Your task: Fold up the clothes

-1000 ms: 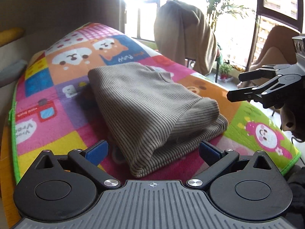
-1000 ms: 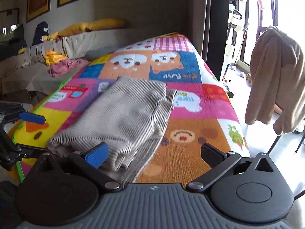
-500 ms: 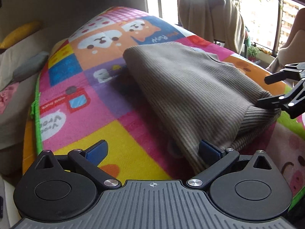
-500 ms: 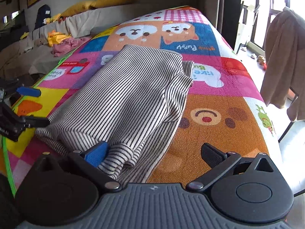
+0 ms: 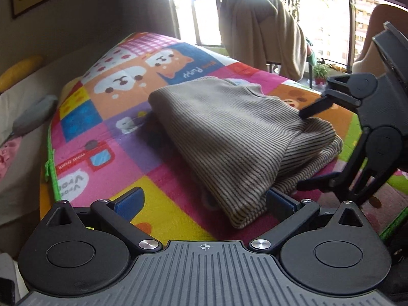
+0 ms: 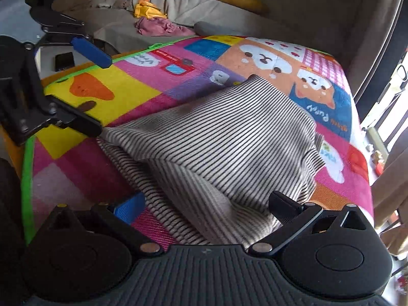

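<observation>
A folded beige and dark striped garment (image 5: 229,132) lies on a colourful cartoon play mat (image 5: 102,132); it also shows in the right wrist view (image 6: 224,150). My left gripper (image 5: 204,201) is open at the garment's near left corner, its right finger touching the fold's edge. My right gripper (image 6: 206,204) is open, its jaws straddling the garment's near edge. In the left wrist view the right gripper (image 5: 313,145) spans the folded edge from the right. In the right wrist view the left gripper (image 6: 94,94) is at the garment's left corner.
A sofa (image 6: 158,12) with yellow cushions and loose pink and yellow clothes stands beyond the mat. A beige garment hangs over a chair (image 5: 260,35) by the bright window. The mat's green edge (image 6: 26,178) runs along the near left.
Both grippers have closed in on the garment's near edge from either side. The right gripper now straddles the fold; the left has swung right towards the corner. Both stay open.
</observation>
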Tool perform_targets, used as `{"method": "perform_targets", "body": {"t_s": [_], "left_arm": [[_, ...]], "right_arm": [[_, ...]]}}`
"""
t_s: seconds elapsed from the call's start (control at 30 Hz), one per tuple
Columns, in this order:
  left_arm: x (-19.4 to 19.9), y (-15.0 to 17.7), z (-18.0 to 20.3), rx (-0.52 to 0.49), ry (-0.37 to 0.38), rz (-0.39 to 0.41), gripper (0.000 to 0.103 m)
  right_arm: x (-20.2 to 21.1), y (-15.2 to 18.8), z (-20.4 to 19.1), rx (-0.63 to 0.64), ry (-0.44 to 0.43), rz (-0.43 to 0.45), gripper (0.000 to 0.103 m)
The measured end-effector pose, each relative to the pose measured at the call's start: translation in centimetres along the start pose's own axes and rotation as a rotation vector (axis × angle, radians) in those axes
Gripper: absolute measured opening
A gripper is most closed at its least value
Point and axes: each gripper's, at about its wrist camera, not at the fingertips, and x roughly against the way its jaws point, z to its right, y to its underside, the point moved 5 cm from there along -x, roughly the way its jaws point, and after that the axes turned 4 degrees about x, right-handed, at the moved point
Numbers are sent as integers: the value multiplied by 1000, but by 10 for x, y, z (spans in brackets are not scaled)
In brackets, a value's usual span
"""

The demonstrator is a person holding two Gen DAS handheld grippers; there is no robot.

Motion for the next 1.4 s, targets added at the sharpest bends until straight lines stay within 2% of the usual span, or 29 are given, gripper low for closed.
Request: {"method": "perform_targets", "body": {"t_s": [0.07,0.2,0.33,0.4,0.5,0.63,0.77,0.83,0.9,0.97,1.03,1.13,1.23,1.3,1.37,1.4], "left_arm": [[-6,3,10,-36,25,-15,103],[-27,10,28,-138,31,-63,103],[-44,3,32,-207,-8,-48,103],[-49,-4,27,-208,-55,-27,103],[-46,-14,22,-189,-63,2,103],[-42,-21,20,-184,-71,29,103],[-40,-28,18,-154,-50,37,103],[-34,-29,16,-122,-16,49,103],[-27,-31,13,-90,19,60,103],[-21,-33,10,-58,53,71,103],[-14,-30,12,-84,87,79,103],[-19,-18,27,-238,52,59,103],[-42,-12,42,-397,-74,63,103],[-56,-18,48,-478,-174,120,103],[-65,-31,47,-505,-227,182,103],[-68,-39,44,-486,-232,202,103]], "right_arm": [[3,-6,14,-29,66,34,103],[15,-19,51,-156,115,106,103],[23,-18,59,-175,99,117,103],[27,-13,49,-152,66,107,103],[34,-4,28,-92,34,108,103],[49,-2,15,-46,-6,151,103],[28,1,-2,30,16,100,103],[12,4,-10,68,43,72,103],[-1,4,-8,93,123,68,103],[-3,0,9,40,184,88,103],[4,-5,29,-48,186,123,103],[13,-10,54,-120,219,166,103],[16,-10,68,-167,222,179,103],[18,-6,70,-169,214,179,103],[22,2,64,-137,194,170,103],[23,6,61,-121,184,166,103]]}}
